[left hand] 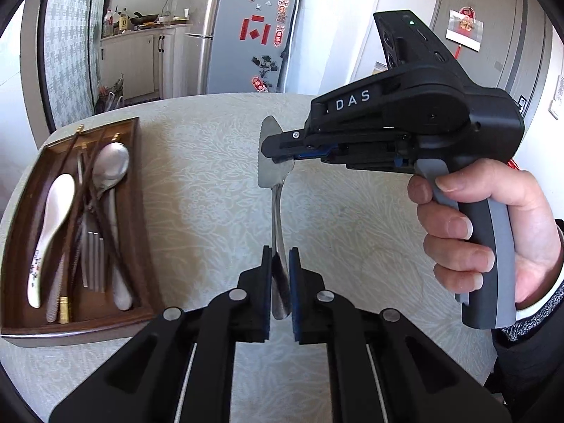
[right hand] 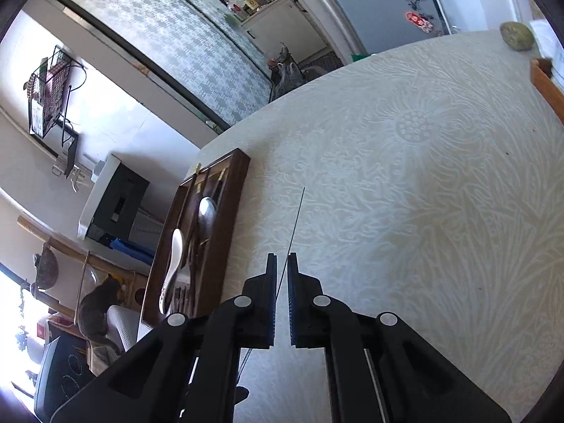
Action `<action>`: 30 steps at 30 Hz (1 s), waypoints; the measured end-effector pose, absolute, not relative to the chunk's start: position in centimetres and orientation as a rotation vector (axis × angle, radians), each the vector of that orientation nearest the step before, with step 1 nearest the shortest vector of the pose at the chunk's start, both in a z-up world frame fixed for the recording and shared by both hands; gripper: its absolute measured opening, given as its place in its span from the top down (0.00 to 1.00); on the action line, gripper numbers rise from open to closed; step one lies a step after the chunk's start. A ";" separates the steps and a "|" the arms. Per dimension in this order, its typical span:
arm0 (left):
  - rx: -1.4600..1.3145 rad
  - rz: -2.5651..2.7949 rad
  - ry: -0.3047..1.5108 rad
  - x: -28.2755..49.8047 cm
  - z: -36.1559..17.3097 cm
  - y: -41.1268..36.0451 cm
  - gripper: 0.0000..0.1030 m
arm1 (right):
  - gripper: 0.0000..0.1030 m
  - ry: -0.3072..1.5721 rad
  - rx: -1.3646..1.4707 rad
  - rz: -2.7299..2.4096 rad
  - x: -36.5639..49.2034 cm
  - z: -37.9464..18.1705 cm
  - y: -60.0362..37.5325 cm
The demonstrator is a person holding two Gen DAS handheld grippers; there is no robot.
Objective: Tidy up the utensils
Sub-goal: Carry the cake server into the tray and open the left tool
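Note:
A metal cake server (left hand: 278, 176) with a serrated blade hangs above the table, held at both ends. My left gripper (left hand: 281, 257) is shut on its handle. My right gripper (left hand: 269, 148) reaches in from the right, held by a hand (left hand: 493, 229), and is shut on the blade. In the right wrist view the blade (right hand: 295, 218) shows edge-on as a thin line running out from between the right gripper (right hand: 281, 264) fingers. To the left lies a dark wooden tray (left hand: 141, 211) with a white ceramic spoon (left hand: 53, 222), a metal spoon (left hand: 111, 169), forks (left hand: 93, 261) and chopsticks.
The round table (left hand: 211, 176) wears a pale patterned cloth. A green round object (right hand: 517, 35) and a wooden box edge (right hand: 546, 84) sit at the table's far right. A fridge (left hand: 239, 35) and a kitchen counter stand beyond. A cat (right hand: 97, 310) sits on the floor past the tray.

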State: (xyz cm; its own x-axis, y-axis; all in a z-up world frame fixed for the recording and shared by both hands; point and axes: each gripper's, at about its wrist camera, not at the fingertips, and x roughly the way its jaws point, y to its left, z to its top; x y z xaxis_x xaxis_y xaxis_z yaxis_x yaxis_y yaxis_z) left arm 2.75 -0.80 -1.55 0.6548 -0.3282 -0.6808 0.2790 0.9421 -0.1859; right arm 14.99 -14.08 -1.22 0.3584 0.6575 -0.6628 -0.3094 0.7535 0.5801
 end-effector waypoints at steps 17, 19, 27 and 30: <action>-0.117 -0.161 0.796 4.3 -2.0 10.6 0.91 | 0.94 1.083 0.221 0.755 18.5 -1.7 1.9; -0.116 -0.157 0.808 4.5 -2.5 10.7 0.91 | 0.93 1.087 0.202 0.754 18.6 -2.2 2.5; -0.118 -0.143 0.779 3.4 -2.7 10.8 0.72 | 0.41 1.046 0.154 0.755 17.9 -1.8 3.2; -0.124 -0.133 0.740 2.3 -1.9 10.9 0.43 | 0.31 1.007 0.106 0.746 16.8 -1.0 2.9</action>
